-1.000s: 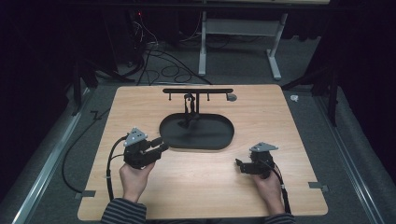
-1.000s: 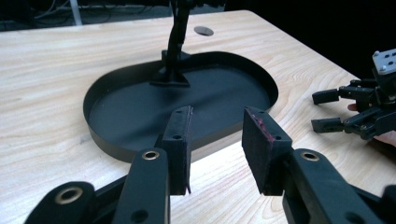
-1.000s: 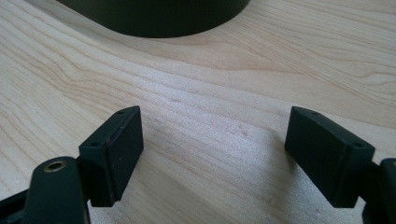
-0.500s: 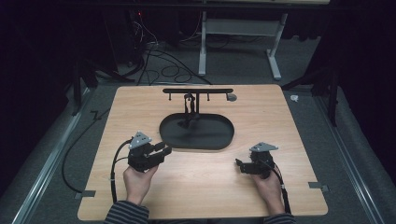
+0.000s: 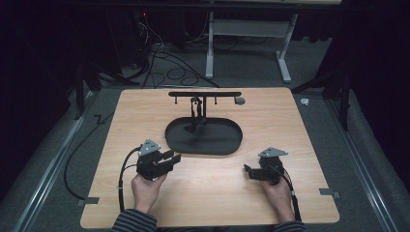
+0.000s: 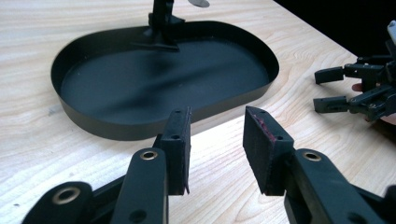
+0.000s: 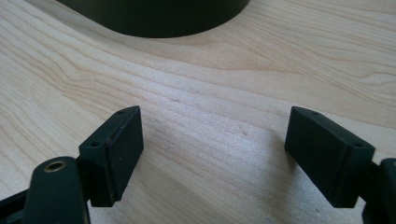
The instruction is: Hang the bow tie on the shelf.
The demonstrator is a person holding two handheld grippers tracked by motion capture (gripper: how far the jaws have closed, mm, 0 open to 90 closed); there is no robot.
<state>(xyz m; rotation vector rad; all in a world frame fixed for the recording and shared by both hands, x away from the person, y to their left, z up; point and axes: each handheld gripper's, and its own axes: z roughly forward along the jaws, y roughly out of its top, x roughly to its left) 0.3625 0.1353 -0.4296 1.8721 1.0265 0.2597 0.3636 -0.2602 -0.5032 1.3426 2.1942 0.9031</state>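
Observation:
A black oval tray (image 5: 227, 145) lies at the middle of the wooden table (image 5: 290, 121). A black T-shaped stand (image 5: 205, 94) rises from the tray's far side. My left gripper (image 5: 175, 157) is held just off the tray's near left rim, pointing right. Its jaws are open a moderate gap with nothing between them. In the left gripper view the left gripper (image 6: 217, 144) points at the tray wall (image 6: 116, 131). My right gripper (image 5: 247, 172) hovers near the tray's near right corner, pointing left. The right gripper (image 7: 212, 149) stands wide open over bare wood.
A small grey disc (image 5: 239, 101) lies by the right end of the stand's bar. The other hand's gripper (image 6: 348, 88) appears at the right of the left gripper view. Cables (image 5: 159, 58) lie on the floor beyond the table, next to a white desk frame (image 5: 251, 29).
My left gripper has shifted a little to the right and toward the person. The right gripper has stayed put.

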